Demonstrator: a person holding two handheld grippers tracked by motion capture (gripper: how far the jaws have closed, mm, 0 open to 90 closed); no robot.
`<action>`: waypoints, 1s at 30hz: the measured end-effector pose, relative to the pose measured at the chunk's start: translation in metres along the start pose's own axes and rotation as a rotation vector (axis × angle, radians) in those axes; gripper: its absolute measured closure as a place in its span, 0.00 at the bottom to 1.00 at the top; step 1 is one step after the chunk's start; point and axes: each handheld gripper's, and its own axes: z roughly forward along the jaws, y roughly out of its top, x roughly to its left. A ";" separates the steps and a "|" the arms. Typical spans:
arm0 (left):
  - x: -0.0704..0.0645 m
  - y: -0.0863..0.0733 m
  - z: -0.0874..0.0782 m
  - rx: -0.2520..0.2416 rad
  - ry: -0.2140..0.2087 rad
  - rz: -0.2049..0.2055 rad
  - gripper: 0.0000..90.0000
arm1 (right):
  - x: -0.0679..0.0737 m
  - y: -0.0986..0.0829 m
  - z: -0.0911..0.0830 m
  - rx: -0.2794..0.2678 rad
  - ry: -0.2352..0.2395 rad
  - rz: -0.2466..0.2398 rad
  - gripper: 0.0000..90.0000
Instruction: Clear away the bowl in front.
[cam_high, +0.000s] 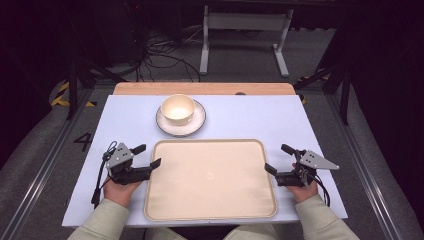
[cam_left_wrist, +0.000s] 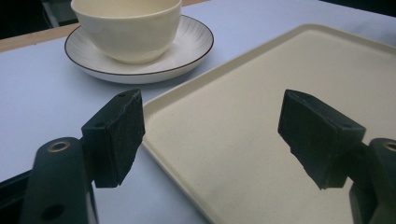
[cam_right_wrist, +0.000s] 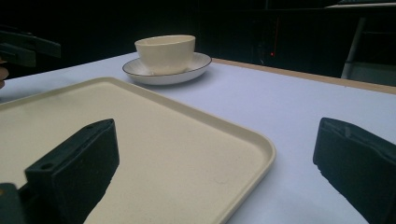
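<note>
The bench (cam_high: 240, 120) carries a cream tray (cam_high: 210, 212), flanked by the left hand-held gripper (cam_high: 150, 156) and right hand-held gripper (cam_high: 277, 158), both released. Each should straddle the tray's rim squarely before clenching, well clear of the bowl (cam_high: 177, 108).

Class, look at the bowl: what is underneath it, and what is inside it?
The bowl stands on a ribbed saucer with a dark rim. Its visible inside looks empty; the saucer's centre is covered by the bowl.

Black grippers (cam_high: 148, 156), beige sleeves (cam_high: 102, 222)
</note>
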 end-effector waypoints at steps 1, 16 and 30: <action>0.001 0.002 -0.001 -0.003 -0.019 -0.028 0.26 | 0.000 0.000 0.000 0.000 0.000 0.000 0.01; -0.009 0.021 -0.010 -0.011 -0.045 -0.023 0.26 | -0.001 0.000 0.000 -0.002 -0.002 0.010 0.01; -0.007 0.042 -0.018 -0.044 -0.025 -0.001 0.26 | -0.001 0.000 0.000 0.001 -0.005 0.015 0.01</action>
